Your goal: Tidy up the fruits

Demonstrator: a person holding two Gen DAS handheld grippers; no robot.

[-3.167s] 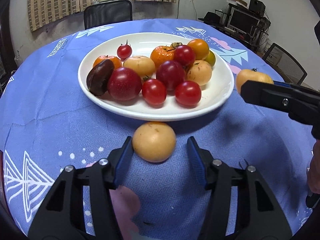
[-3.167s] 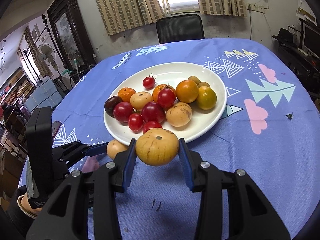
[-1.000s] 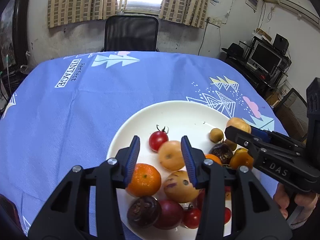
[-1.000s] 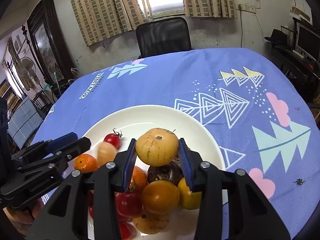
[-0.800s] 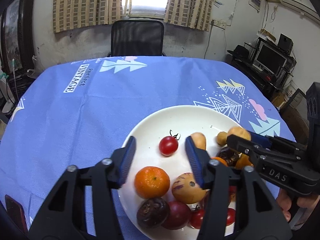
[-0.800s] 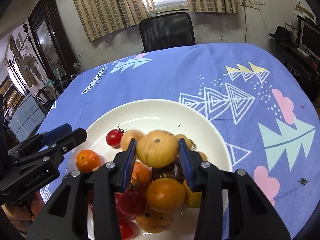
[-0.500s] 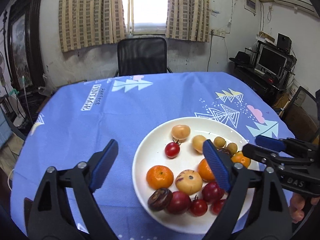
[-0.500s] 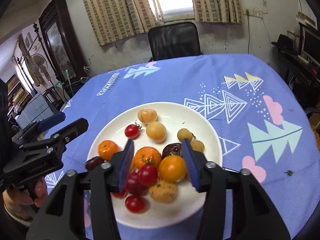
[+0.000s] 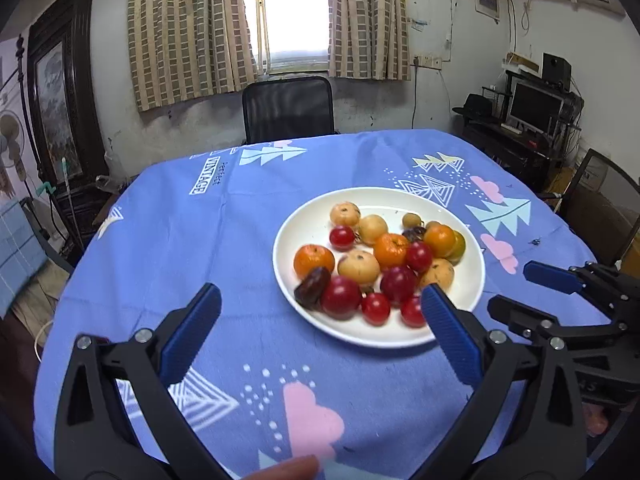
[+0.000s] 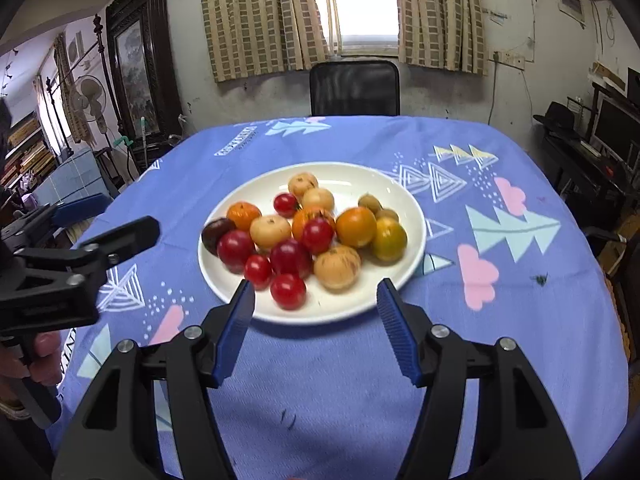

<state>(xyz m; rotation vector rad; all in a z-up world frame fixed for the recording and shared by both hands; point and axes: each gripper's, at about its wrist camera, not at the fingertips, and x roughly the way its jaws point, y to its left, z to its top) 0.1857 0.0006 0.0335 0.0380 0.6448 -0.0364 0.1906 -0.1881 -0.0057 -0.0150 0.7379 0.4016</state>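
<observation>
We see a round table [image 9: 200,240] under a blue cloth [image 10: 500,340] printed with trees and clouds, and behind it a black chair [image 9: 288,108] below a curtained window [image 10: 364,4]. On the cloth sits a white plate [image 10: 412,200], and all the fruit we can find lies heaped on it. In the heap we make out orange mandarins [image 10: 356,221], pale yellow rounds [image 10: 337,267], red tomatoes [image 10: 288,291], one dark purple fruit [image 10: 216,232] at the plate's left rim, and a yellow-green one [image 10: 389,239] toward the right. Our left gripper [image 9: 320,320] hangs above the cloth on the near side of the plate with its blue pads spread wide and nothing between them; its right pad [image 9: 450,340] overlaps the plate's near edge in the left view. Our right gripper [image 10: 316,328] is likewise held before the plate, its jaws parted and empty. Each gripper shows at the edge of the other's view, well apart from the fruit. Small dark specks [image 10: 289,418] mark the cloth nearest us.
</observation>
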